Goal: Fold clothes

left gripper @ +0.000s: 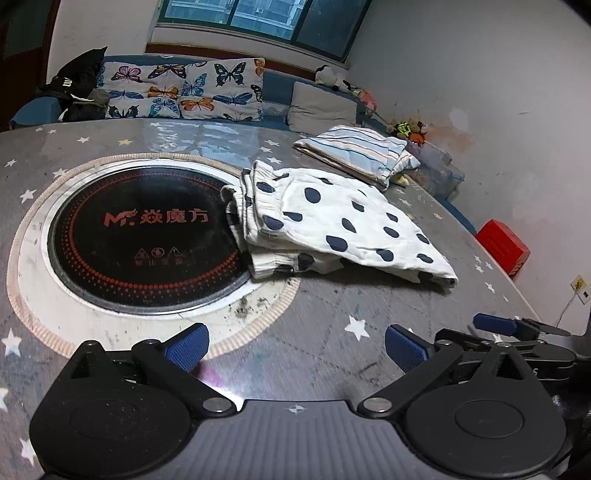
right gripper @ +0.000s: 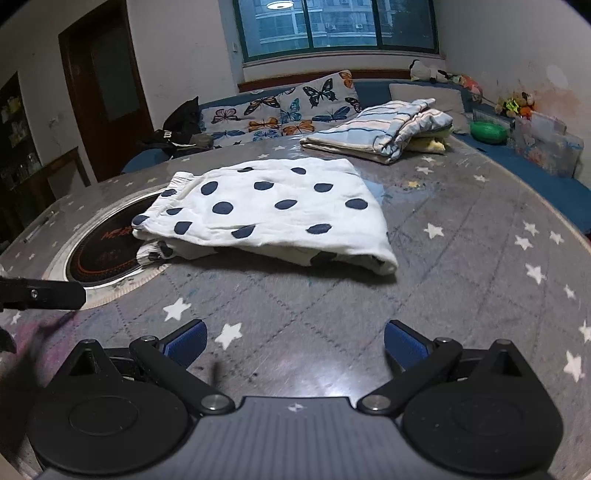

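Two folded garments are seen on the bench [right gripper: 461,280]: one white polka-dot garment [right gripper: 273,206] with dark blue spots, lying near the middle with its waistband end overlapping the round cooktop [left gripper: 144,236], and one striped garment [right gripper: 384,129] set apart from it at the far edge, resting on something yellow. Two claws are counted: the left claw [left gripper: 295,345] and the right claw [right gripper: 294,341], each spread wide with nothing held between its blue pads, both hovering over bare bench short of the polka-dot garment. The bench is covered in grey quilted cloth printed with white stars. Behind it a blue sofa [right gripper: 373,88] with one butterfly-print cushion [left gripper: 177,88] is placed under a window [right gripper: 332,26]; a dark wooden door [right gripper: 107,85] is seen at the left. On the cooktop, orange lettering "Mf" followed by Chinese characters is read.
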Demonstrator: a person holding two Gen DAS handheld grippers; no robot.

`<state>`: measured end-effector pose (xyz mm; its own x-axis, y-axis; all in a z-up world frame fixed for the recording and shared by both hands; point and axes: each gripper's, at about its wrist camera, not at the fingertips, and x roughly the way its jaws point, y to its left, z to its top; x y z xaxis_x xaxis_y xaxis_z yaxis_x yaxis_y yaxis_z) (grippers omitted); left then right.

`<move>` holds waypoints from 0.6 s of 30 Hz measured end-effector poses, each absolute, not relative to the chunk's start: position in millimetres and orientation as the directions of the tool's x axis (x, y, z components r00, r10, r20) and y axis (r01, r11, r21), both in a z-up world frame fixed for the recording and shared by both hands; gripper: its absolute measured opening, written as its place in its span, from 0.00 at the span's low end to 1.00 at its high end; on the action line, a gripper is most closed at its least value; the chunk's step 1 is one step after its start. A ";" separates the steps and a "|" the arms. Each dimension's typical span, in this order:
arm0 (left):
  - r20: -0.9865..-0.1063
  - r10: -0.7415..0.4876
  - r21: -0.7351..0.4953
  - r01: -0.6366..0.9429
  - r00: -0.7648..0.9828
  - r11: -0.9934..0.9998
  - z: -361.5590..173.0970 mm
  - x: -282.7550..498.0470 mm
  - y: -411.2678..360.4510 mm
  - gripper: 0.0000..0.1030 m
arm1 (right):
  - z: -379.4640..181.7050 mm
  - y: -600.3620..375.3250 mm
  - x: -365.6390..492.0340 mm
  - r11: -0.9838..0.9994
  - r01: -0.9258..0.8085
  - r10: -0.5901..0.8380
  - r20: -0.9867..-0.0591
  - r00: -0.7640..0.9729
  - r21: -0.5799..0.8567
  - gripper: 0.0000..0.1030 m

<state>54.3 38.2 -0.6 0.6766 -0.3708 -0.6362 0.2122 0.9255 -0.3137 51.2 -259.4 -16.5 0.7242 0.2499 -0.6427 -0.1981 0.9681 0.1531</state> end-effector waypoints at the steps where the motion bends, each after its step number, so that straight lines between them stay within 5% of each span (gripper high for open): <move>1: -0.635 -0.372 -0.316 0.211 0.677 0.925 -0.9 52.7 38.8 1.00 | -17.2 -259.6 50.2 0.969 -0.191 0.246 -0.643 0.725 0.156 1.00; 18: -0.636 -0.372 -0.315 0.213 0.676 0.925 -3.4 37.9 39.7 1.00 | -21.2 -256.7 37.4 0.981 -0.150 0.194 -0.660 0.726 0.124 1.00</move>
